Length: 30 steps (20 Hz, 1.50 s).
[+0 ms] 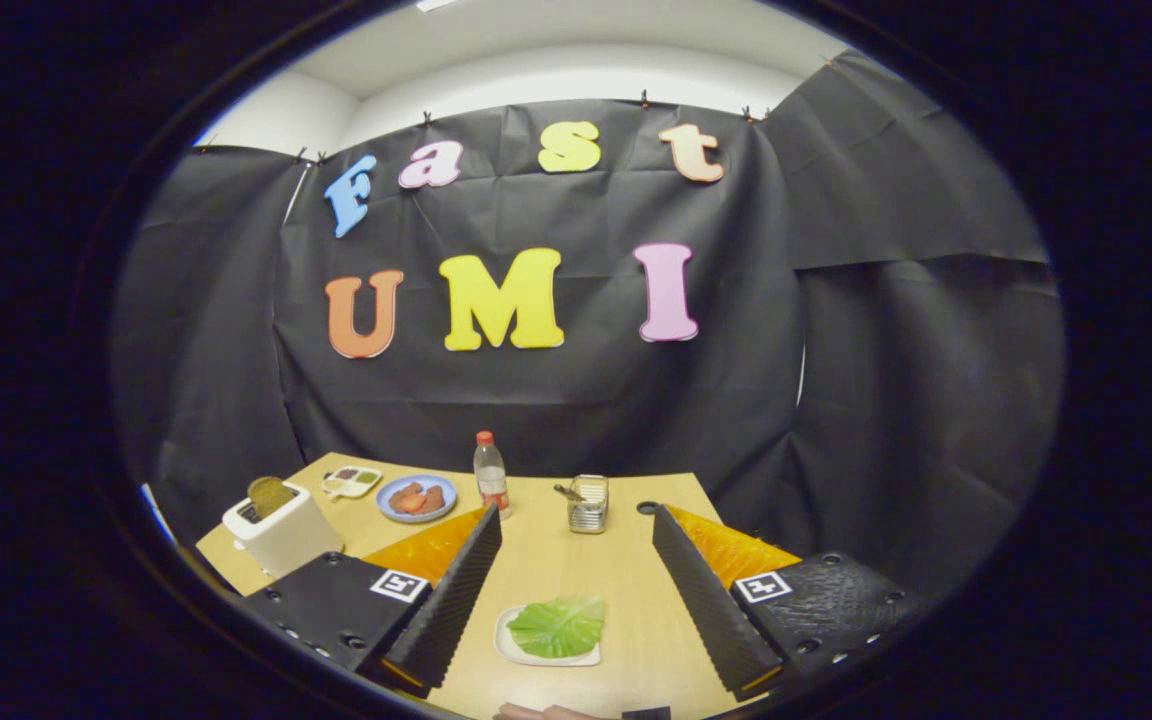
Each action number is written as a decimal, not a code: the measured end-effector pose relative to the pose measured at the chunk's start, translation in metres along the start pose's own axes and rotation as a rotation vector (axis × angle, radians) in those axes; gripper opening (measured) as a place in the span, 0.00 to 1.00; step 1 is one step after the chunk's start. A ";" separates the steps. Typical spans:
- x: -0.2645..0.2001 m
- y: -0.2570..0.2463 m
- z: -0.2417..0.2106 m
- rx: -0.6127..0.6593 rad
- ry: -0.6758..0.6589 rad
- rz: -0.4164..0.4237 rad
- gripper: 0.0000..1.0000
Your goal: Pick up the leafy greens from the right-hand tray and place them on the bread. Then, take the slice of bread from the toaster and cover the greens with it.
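1. Right at the near edge of the wooden table [626,590], a small part of a hand [546,712] is peeking in, below the gripper's fingers.
2. The gripper [576,600] is hanging above the table with its two ridged fingers spread wide apart, gripping nothing.
3. Between those fingers, toward their near ends, a small white tray [511,648] is sitting on the table, and the leafy greens [558,626] are lying flat on it, covering most of it. Neither finger is touching the leaf or the tray.
4. Just ahead of the fingertips, roughly on the midline, a small clear glass jar [588,504] is standing upright with what looks like a utensil inside; I cannot tell which kind.
5. To the left of the jar, close by the left fingertip, a clear plastic bottle [490,474] with a red cap is standing upright.
6. Further left, a blue plate [417,497] is holding reddish-brown pieces of food; they are too small for me to name.
7. Beside the plate, nearer the table's far left corner, a small white divided dish [352,481] is sitting with dark and greenish fillings in its compartments.
8. Out on the left side of the table, beyond the left finger's base, a white toaster [282,532] is standing with a slice of bread [270,494] sticking up out of its slot.
9. Behind everything, black cloth is hanging as the booth's wall [886,350].
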<state>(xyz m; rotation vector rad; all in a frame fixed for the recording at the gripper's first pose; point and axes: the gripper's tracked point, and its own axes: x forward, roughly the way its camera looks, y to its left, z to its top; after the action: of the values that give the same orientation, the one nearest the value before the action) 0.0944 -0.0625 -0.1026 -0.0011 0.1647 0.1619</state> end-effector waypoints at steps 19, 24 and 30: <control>0.190 -0.003 -0.260 0.129 0.724 0.035 0.92; 0.196 -0.006 -0.270 0.101 0.778 -0.028 0.56; 0.187 0.008 -0.260 0.124 0.770 -0.076 0.03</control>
<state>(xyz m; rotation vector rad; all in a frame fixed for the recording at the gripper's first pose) 0.2328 -0.0286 -0.3895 0.0545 0.9412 0.0680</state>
